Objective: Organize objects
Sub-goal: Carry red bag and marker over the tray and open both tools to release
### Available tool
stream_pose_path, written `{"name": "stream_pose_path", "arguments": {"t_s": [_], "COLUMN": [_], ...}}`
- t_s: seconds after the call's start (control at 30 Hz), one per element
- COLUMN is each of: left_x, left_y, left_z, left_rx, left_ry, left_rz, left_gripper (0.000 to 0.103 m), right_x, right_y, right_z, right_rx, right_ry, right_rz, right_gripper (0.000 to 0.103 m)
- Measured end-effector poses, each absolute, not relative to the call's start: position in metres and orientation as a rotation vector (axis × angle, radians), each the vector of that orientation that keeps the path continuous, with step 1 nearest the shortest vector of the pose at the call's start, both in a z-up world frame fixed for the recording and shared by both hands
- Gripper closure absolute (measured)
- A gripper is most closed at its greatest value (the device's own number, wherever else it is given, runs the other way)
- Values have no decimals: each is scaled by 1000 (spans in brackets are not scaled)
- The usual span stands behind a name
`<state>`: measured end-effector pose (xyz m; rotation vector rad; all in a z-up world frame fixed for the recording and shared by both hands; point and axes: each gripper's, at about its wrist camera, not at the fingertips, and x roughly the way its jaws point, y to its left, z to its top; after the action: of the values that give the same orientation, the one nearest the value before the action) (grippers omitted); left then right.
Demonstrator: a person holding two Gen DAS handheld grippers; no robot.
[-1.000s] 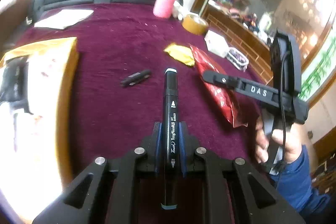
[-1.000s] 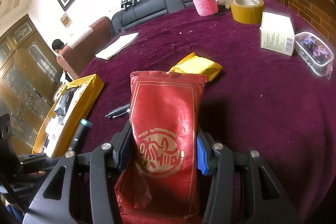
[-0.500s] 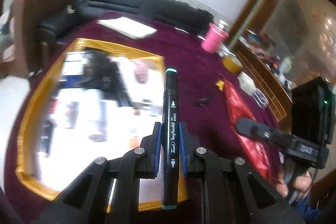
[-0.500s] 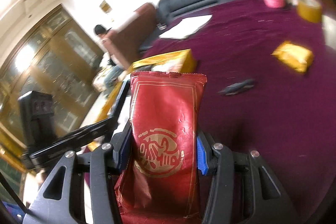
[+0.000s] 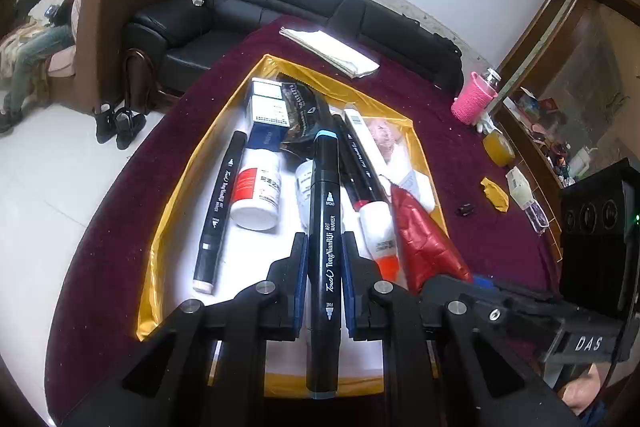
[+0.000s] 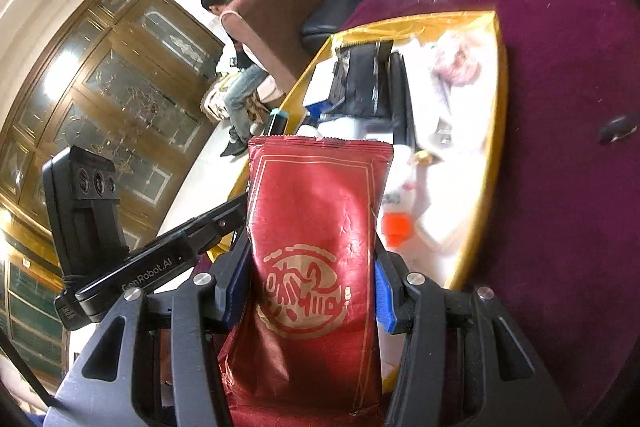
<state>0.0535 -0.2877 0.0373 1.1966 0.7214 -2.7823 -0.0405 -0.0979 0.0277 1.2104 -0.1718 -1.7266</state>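
Left gripper (image 5: 324, 259) is clamped on a black marker (image 5: 326, 227), pads against its barrel, blue-capped tip pointing fwd over the yellow-rimmed tray (image 5: 192, 171). Right gripper (image 6: 308, 291) is clamped on a red snack packet (image 6: 316, 247), held upright betw. both pads, its top seam over the tray's near edge; in the left view the packet (image 5: 424, 239) hangs just inside the tray's right edge.

Lying in the tray: another black marker (image 5: 220, 211) along the left side, a white pill bottle w/ red label (image 5: 258, 195), a blue-and-white box (image 5: 267, 119) toward the far edge, a dark foil pouch (image 5: 302, 115) beside it, a glue tube w/ orange cap (image 5: 380, 239) near the right edge.

On the maroon tablecloth (image 5: 460, 147) past the tray's right edge: pink cup (image 5: 472, 99), roll of tape (image 5: 498, 149), small yellow packet (image 5: 495, 193), small black item (image 5: 465, 209) – can't tell what. White papers (image 5: 328, 47) lie at the far edge.
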Motion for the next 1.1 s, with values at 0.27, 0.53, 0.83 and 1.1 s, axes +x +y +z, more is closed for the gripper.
{"name": "stream_pose_path", "arguments": {"t_s": [0.27, 0.53, 0.83, 1.1], "left_x": [47, 47, 46, 52], "left_y": [-293, -298, -298, -300], "left_z": [23, 18, 13, 18], "left_rx": [1243, 1254, 1280, 1263], "left_ry": [758, 759, 755, 727], "left_rz": [-2758, -2746, -2745, -2740], "left_gripper": [90, 90, 90, 90], "right_x": [-43, -28, -18, -11], "right_y": [-114, -125, -127, -117], "right_z": [23, 23, 23, 24], "right_rx": [1214, 1174, 1164, 1193], "right_ry": [-180, -111, -19, -28], "right_rz": [-1833, -1979, -1988, -1943], "right_gripper": [54, 51, 48, 48]}}
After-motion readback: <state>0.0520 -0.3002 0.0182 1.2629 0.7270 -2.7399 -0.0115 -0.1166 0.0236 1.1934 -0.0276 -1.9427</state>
